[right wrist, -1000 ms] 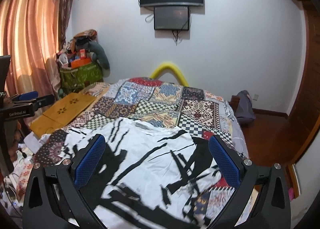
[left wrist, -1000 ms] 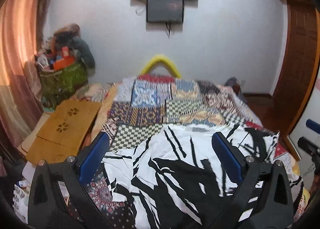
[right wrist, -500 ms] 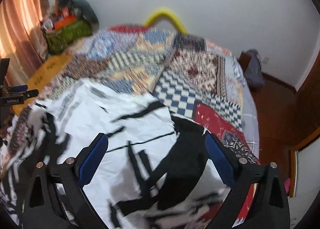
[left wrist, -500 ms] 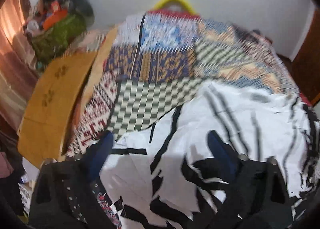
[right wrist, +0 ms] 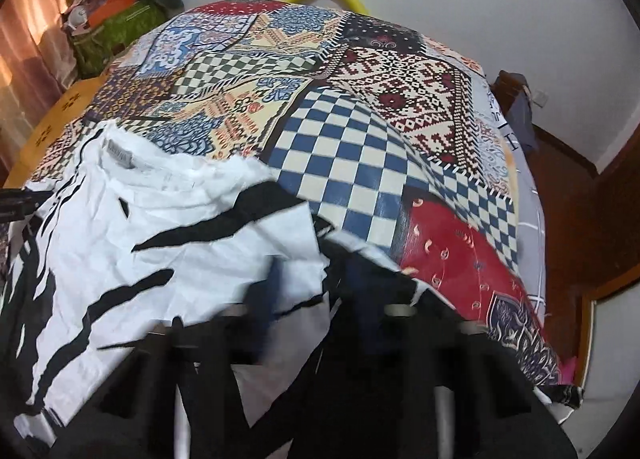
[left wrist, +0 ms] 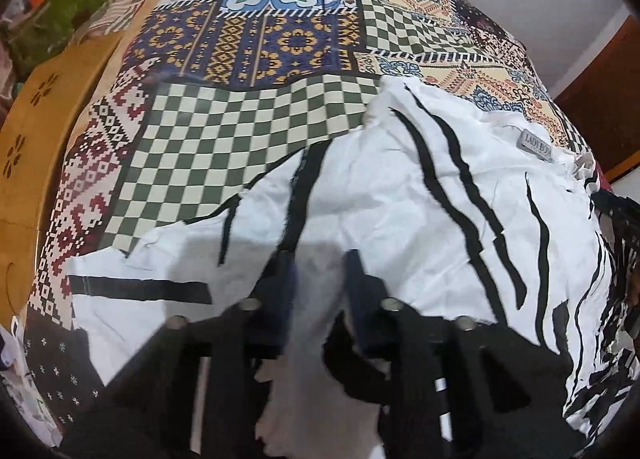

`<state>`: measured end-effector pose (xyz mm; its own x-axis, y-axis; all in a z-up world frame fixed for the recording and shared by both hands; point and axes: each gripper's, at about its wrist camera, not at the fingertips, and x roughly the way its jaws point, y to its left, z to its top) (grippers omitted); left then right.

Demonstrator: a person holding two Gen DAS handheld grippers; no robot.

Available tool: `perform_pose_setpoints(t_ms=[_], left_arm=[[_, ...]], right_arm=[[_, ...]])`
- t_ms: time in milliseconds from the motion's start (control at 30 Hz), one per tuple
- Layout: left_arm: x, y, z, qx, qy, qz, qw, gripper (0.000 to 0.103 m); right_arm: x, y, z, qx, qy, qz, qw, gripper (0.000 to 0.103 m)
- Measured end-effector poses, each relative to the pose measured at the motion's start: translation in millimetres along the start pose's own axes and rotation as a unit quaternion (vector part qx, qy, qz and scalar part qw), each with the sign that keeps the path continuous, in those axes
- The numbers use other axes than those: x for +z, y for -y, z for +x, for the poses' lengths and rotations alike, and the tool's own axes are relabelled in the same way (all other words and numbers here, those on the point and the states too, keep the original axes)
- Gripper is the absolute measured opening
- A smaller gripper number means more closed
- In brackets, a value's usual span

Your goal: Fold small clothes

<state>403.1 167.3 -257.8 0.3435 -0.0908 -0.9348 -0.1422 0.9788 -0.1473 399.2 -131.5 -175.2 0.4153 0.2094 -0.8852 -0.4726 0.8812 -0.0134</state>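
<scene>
White-black shirt (left wrist: 400, 199) cloth between closing left fingers (left wrist: 280, 283), right fingers (right wrist: 272, 283).

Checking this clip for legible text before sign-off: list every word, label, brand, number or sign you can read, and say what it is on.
"LADY BOA": grey neck label of the white and black shirt; the last letter is uncertain.
The same label in the right wrist view: too blurred to read.
Dark marks on the grey sheet at the bed's far edge: too small to read.
Boxes in the green bag: print unreadable.
</scene>
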Motion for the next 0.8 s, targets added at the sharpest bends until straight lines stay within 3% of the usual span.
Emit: perform_pose_setpoints(t_ms=[200,400,500,600,733,800], left_arm=[[14,18,10,0.050,0.008,0.010,0.9987,0.016],[18,-1,3,0.042,0.007,-0.032,0.9986,0.016],[9,-12,-24,0.054,0.034,-0.025,0.9977,0.016],[-2,-33,-54,0.056,0.050,-0.038,0.9964,0.020],[-22,-69,-89,0.050,0.062,-0.075,0.9941,0.032],[-34,-81,-100,0.057,0.063,-0.082,0.9930,0.034]], right_arm=[[21,3,16,-0.027,-0.004,-0.016,0.999,0.009],[38,-1,19,-0.046,-0.016,-0.030,0.998,0.011],[35,-5,0,-0.042,-0.013,-0.037,0.998,0.011],[33,-9,-28,-0.023,0.000,-0.031,0.999,0.017],[34,-24,-66,-0.002,0.032,-0.028,0.999,0.037],[36,-37,-83,0.007,0.052,-0.033,0.998,0.042]])
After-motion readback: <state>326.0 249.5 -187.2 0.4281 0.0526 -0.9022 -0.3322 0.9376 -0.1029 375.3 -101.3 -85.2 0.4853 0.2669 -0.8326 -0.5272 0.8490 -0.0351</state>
